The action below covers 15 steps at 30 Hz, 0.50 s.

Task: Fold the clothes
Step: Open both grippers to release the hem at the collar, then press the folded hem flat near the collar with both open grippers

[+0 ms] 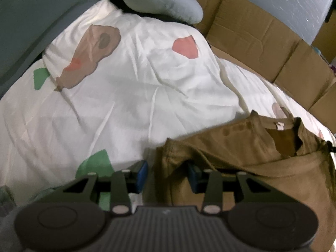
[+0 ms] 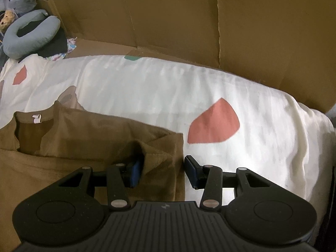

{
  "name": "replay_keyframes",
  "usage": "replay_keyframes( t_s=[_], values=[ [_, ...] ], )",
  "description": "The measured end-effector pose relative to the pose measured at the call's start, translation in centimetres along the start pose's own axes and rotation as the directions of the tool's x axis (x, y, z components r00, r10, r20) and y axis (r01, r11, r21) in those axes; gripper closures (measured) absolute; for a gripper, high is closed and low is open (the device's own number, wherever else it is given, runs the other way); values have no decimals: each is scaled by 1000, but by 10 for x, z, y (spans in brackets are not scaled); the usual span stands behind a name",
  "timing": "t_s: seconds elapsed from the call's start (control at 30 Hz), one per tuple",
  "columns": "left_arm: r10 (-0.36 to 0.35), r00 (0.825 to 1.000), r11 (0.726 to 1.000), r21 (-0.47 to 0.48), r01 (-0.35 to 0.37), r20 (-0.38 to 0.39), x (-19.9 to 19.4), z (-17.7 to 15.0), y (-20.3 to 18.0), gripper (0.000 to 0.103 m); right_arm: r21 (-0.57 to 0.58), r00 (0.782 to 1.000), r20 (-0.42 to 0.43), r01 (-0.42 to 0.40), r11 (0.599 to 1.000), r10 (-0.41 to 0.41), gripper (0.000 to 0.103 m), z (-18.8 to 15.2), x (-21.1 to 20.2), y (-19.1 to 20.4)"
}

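Only rightward: coral patch [image 2: 214, 126] beside shirt [image 2: 88, 130]

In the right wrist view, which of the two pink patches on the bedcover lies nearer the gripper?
The large pink patch, just beyond the right gripper and beside the brown shirt's folded edge. The other, smaller pink patch sits far off at the left, toward the grey neck pillow.

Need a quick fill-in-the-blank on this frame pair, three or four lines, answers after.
1. The brown cotton t-shirt lies on a white bedsheet printed with pink, green and ____ patches.
2. Behind the bed stands flattened ____.
3. The grey U-shaped neck pillow lies near the bed's far ____ corner in the right wrist view.
4. The white label sits inside the shirt's ____.

Answers: brown; cardboard; left; collar
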<state>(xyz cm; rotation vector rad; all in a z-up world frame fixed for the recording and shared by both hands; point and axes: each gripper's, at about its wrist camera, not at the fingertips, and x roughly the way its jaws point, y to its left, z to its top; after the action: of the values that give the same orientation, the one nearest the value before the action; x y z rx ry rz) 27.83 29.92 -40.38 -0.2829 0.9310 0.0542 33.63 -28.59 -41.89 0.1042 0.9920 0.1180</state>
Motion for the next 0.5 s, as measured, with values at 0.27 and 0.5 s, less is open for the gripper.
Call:
replay_keyframes(
  t_s=[0.27, 0.5],
  values=[
    [-15, 1000, 1000, -6, 15, 24, 4, 4, 1, 67, 11, 999, 33, 3, 1000, -3, 53, 10, 1, -5],
    [-22, 999, 1000, -15, 23, 47, 1, 3, 4, 75, 66, 995, 95, -24, 998, 17, 53, 19, -22, -13]
  ],
)
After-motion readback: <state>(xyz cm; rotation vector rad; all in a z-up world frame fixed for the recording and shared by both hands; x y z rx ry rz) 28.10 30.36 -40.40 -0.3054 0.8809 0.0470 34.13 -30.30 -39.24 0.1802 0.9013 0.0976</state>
